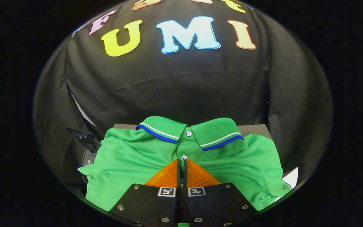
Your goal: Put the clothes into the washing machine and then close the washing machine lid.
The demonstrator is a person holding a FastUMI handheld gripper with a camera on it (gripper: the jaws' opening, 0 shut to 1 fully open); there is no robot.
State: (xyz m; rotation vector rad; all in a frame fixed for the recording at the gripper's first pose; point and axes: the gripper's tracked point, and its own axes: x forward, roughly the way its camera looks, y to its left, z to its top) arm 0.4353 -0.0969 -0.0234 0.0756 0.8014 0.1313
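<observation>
1. The gripper [181, 161] has its two fingers pressed almost together, with only a thin gap between them. The tips lie over the front of the green polo shirt [128, 157], just below its second button [184, 157]. I cannot tell for sure if a fold of cloth is pinched between the fingers, because the fingers hide that place.
2. The shirt lies flat on a dark board [254, 128], with the collar [190, 130] on the far side, beyond the fingers, and one sleeve to each side of them.
3. In my judgement the step in hand is the grasp of the shirt. To do it well, the fingers must catch a good fold of cloth near the button strip, not only the top layer. A thin pinch may slip when the shirt is lifted.
4. The lift should be high enough that the sleeves hang free and do not drag on the board.
5. The washing machine is not seen from here, so the way to it cannot be judged.
6. Count: one shirt, two buttons visible, one collar with a white and a blue stripe, one board. To the left of the shirt there is a dark object [85, 138] with a clear part; I cannot tell what it is.
</observation>
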